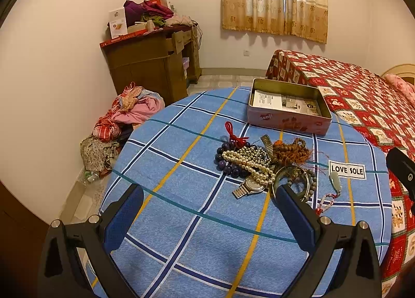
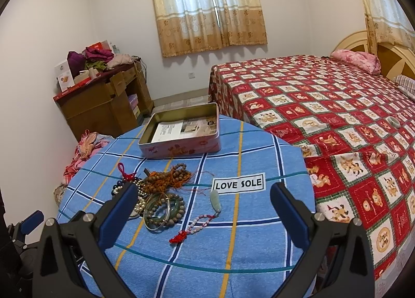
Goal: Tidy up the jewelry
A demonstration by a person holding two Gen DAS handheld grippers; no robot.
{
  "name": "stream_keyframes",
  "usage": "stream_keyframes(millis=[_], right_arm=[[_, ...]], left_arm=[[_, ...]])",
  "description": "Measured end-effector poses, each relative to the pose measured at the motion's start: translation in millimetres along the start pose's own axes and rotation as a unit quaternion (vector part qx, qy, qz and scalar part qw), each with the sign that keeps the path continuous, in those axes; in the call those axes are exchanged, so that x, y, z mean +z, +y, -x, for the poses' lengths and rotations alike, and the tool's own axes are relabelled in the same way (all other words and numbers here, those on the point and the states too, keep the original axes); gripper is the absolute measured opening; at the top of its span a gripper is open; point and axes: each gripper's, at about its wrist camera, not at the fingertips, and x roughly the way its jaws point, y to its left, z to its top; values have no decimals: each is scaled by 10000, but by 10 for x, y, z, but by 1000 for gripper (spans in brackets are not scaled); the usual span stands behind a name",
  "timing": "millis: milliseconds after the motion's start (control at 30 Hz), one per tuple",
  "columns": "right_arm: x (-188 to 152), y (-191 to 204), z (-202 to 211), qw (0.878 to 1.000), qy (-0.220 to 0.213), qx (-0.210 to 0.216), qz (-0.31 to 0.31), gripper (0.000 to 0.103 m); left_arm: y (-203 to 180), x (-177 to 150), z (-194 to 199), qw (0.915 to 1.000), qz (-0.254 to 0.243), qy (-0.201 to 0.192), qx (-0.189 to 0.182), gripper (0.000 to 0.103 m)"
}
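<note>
Both the left gripper and the right gripper hover with jaws spread wide and empty above the blue plaid tablecloth, where the tangled heap of bead and pearl jewellery lies just in front of the open pink metal tin. The best start is probably the pale jade pendant on its red-tasselled cord, which lies apart from the heap. Pinching its cord avoids dragging neighbouring strands along.

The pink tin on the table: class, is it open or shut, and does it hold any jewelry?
Open: the pink tin has no lid on, and only printed paper shows inside, no jewelry.
</note>
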Motion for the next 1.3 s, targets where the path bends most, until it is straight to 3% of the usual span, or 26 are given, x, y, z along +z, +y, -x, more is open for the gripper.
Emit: stream_keyframes(millis=[367, 533, 600, 933, 1033, 1167, 1233, 1267, 1300], right_arm=[[-69, -23, -203, 9997, 218, 113, 36, 103], [-143, -45, -410, 9979, 575, 281, 99, 71], [-156, -70, -533, 9960, 760, 472, 65, 62], [82, 102, -1307, 9669, 1664, 1874, -476, 62], [78, 201, -1612, 9559, 2021, 2030, -654, 62], [48, 336, -1935, 9486, 2455, 1901, -620, 62], [38, 366, -1975, 9496, 2427, 1873, -646, 62], [55, 359, -1987, 9506, 2436, 1830, -594, 60], [62, 378, -1994, 9516, 2430, 1813, -515, 51]], left_arm=[[9, -49, -259, 9994, -23, 340, -109, 101], [92, -136, -503, 9976, 85, 676, -136, 101], [153, -156, -559, 9975, 151, 678, -105, 101], [339, -93, -800, 9976, 229, 653, -54, 101], [397, -79, -867, 9969, 308, 721, -84, 101], [472, -63, -936, 9963, 369, 770, -40, 101], [509, -64, -967, 9959, 425, 804, -28, 101], [528, -66, -981, 9956, 459, 822, -27, 101], [542, -69, -991, 9952, 493, 841, -29, 101]])
